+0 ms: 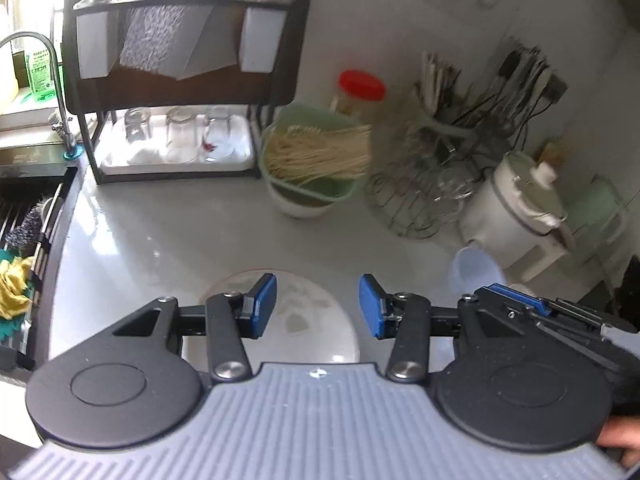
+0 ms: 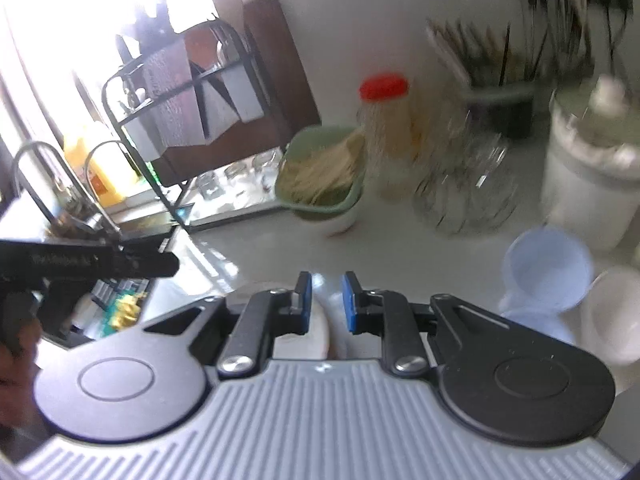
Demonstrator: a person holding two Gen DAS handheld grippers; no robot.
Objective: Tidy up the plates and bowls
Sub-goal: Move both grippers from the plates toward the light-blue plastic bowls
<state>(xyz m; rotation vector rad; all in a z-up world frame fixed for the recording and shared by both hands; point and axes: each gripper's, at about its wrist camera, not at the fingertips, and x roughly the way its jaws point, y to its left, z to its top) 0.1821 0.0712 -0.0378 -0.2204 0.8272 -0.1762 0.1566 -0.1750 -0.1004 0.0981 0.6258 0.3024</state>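
Now, in the left wrist view, the left hand-held gripper (image 1: 317,306) hangs with its jaws half open and empty above a white plate (image 1: 316,320) lying on the grey surface (image 1: 160,240) at lower centre. A sink edge (image 1: 60,208) runs down the left of the frame; a wire rack (image 1: 416,200) and a white cooker (image 1: 516,216) crowd the right. Open room lies mid-frame.

In the right wrist view, the right hand-held gripper (image 2: 327,302) has its jaws narrow; a white rim shows between them, but I cannot tell whether the pads press it. Pale blue bowls (image 2: 544,272) and a white bowl (image 2: 616,312) sit close at right. Judging from this, a rightward swing could knock those bowls, and a plate pushed left could slide toward the sink.
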